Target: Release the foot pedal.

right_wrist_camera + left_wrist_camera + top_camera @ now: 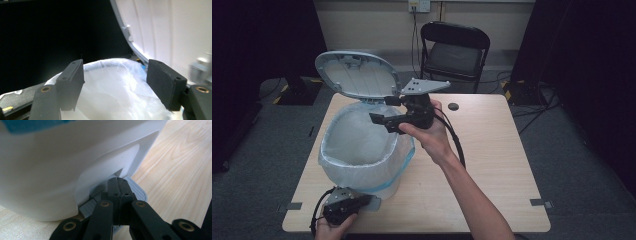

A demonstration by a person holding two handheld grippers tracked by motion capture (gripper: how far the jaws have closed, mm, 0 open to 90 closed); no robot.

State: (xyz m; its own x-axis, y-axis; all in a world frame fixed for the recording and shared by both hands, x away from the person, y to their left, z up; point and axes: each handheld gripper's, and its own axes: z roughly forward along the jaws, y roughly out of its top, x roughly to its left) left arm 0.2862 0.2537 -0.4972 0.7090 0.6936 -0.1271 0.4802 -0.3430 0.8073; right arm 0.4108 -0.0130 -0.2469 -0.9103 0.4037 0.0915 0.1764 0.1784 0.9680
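A white pedal bin (362,172) lined with a clear bag (357,137) stands on the left of the wooden table (492,150), its lid (354,75) raised. At the bin's near foot my left gripper (364,201) is shut, with nothing between its jaws. Its tips (117,182) rest on the grey ribbed pedal (137,192) under the bin wall (62,170). My right gripper (379,120) hangs open over the bin's right rim. Between its fingers I see the bag (117,72), and the lid's underside (155,25) is to their right.
A small black round cap (453,106) lies on the table behind the right hand. A black folding chair (454,50) stands beyond the far edge. The table's right half (502,175) is bare wood.
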